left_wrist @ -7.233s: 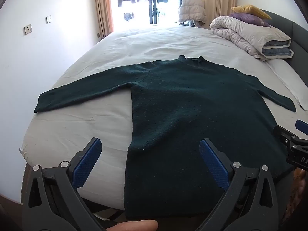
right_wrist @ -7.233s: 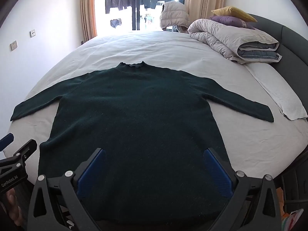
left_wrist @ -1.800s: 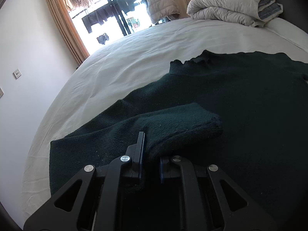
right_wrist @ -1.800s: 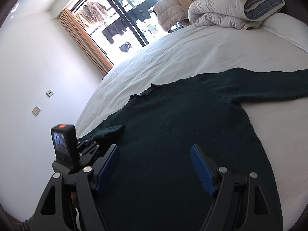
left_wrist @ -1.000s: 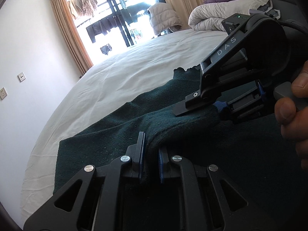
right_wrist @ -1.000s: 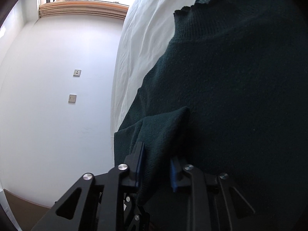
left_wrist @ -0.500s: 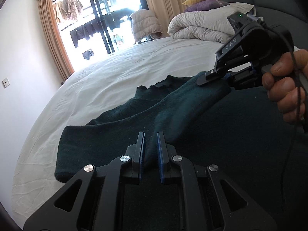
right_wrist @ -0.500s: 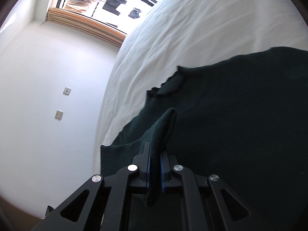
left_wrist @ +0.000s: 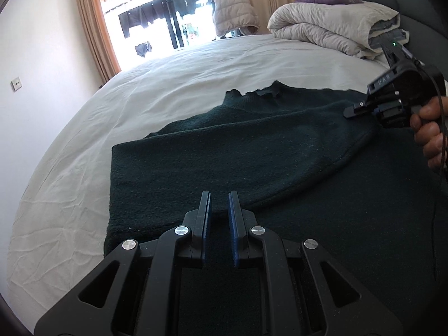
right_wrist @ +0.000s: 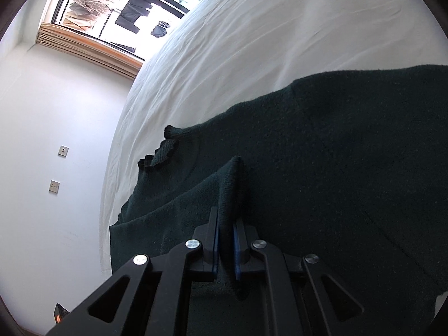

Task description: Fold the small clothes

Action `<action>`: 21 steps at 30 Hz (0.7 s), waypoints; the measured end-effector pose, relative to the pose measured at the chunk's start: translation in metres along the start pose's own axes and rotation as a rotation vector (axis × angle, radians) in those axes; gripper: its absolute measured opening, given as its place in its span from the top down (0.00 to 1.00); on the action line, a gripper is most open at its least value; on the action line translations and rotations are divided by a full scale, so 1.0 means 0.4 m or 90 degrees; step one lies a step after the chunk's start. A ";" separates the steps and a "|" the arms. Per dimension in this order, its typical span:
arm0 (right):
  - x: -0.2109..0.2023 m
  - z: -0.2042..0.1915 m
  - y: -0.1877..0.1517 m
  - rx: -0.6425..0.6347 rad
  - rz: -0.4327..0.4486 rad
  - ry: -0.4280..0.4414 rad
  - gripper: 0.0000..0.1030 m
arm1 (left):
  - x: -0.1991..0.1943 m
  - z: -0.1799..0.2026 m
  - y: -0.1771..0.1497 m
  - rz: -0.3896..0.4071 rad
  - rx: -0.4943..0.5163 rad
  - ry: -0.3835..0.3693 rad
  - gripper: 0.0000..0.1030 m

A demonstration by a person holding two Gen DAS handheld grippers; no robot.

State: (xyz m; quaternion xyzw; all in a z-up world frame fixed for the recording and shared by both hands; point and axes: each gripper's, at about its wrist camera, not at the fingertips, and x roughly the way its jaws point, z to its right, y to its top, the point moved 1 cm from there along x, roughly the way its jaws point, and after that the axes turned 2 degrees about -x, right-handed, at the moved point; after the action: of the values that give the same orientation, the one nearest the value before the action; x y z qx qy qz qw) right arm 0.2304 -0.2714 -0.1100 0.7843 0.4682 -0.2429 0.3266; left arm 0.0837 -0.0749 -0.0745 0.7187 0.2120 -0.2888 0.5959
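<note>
Dark green knit, thick and limp, the sweater (left_wrist: 280, 151) lies flat on the white bed (left_wrist: 117, 117) in the left wrist view, its sleeve (left_wrist: 252, 142) folded across the chest; the left gripper (left_wrist: 219, 218) has its fingers nearly closed over the sleeve's near edge, though whether they pinch cloth I cannot tell, and the right gripper (left_wrist: 361, 109) holds the cuff at the far end. In the right wrist view the right gripper (right_wrist: 226, 240) clenches the upstanding cuff (right_wrist: 232, 184); soft and light, it will likely sag between grips, so hems and cuffs seem best to hold.
</note>
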 end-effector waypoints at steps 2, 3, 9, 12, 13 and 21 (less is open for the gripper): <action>-0.005 0.002 -0.007 -0.001 0.004 0.003 0.89 | -0.011 -0.030 0.022 0.024 -0.026 0.006 0.89; -0.007 0.005 -0.009 0.004 0.005 0.004 0.89 | -0.017 -0.044 0.037 0.039 -0.032 0.017 0.89; -0.011 -0.002 -0.012 0.005 0.005 -0.012 0.86 | 0.061 -0.113 0.124 0.026 -0.031 0.096 0.89; -0.013 -0.010 -0.013 -0.009 0.012 -0.027 0.85 | 0.152 -0.160 0.104 -0.048 -0.047 0.101 0.89; -0.013 -0.007 -0.013 -0.012 0.012 -0.031 0.85 | 0.181 -0.179 0.084 -0.069 -0.059 0.102 0.89; -0.063 0.001 -0.037 0.028 0.072 -0.089 0.87 | 0.227 -0.212 0.057 -0.068 -0.080 0.078 0.89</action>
State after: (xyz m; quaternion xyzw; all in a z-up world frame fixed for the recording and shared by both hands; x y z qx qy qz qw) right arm 0.2060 -0.2812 -0.0971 0.7976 0.3938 -0.2886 0.3542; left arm 0.1796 0.0001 -0.1080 0.6841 0.3037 -0.2615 0.6094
